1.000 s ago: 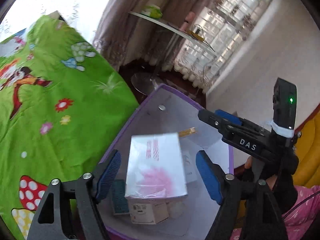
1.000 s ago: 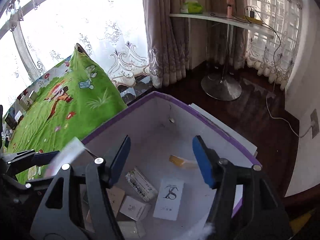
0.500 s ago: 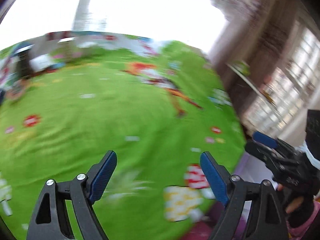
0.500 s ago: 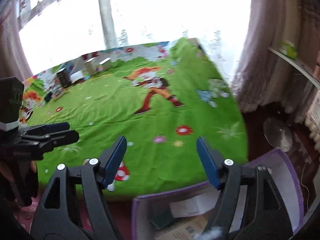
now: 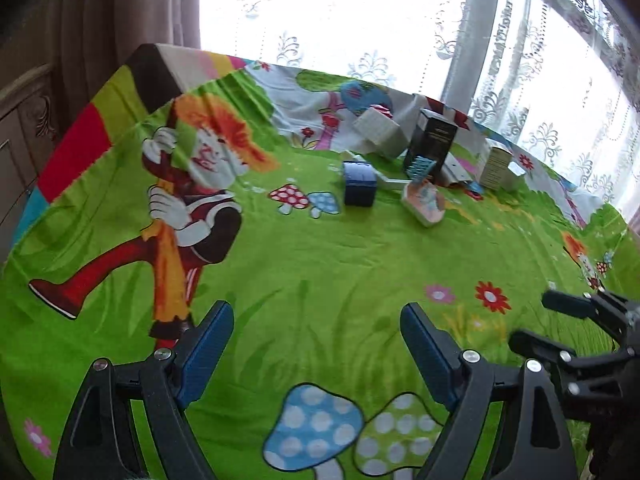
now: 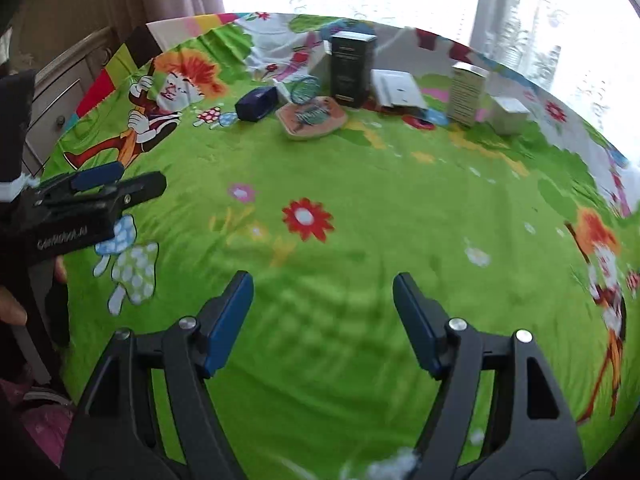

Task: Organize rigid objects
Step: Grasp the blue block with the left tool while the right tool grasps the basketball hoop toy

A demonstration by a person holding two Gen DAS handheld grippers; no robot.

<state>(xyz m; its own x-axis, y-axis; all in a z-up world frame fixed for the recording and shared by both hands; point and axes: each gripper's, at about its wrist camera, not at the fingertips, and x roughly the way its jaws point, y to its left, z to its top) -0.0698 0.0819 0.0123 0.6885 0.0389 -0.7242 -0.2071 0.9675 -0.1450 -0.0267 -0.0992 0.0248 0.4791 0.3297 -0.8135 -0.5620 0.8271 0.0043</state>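
Both grippers hover over a green cartoon bedsheet [image 5: 320, 264], and neither has anything between its blue pads. My left gripper [image 5: 316, 320] is open; it also shows at the left of the right wrist view [image 6: 120, 180]. My right gripper [image 6: 323, 284] is open too. At the far side of the sheet lies a cluster of boxes, well away from both grippers: a dark blue box [image 5: 359, 188] [image 6: 256, 104], a tall black box [image 5: 432, 148] [image 6: 352, 68], a flat peach tin [image 5: 424, 204] [image 6: 312, 118], a cream box [image 6: 466, 92] and a small white box [image 6: 510, 114].
A lace-curtained window [image 5: 360, 12] runs behind the bed. Brown drapes [image 5: 120, 8] and a drawer cabinet [image 6: 60, 92] stand at the left. A hand [image 6: 12, 308] holds the left gripper. A grey-white box [image 5: 376, 130] and a flat white box [image 6: 396, 88] lie among the cluster.
Both grippers swung away from the purple bin to face the bed. The white and pink box that was between the left jaws over the bin is gone from them.
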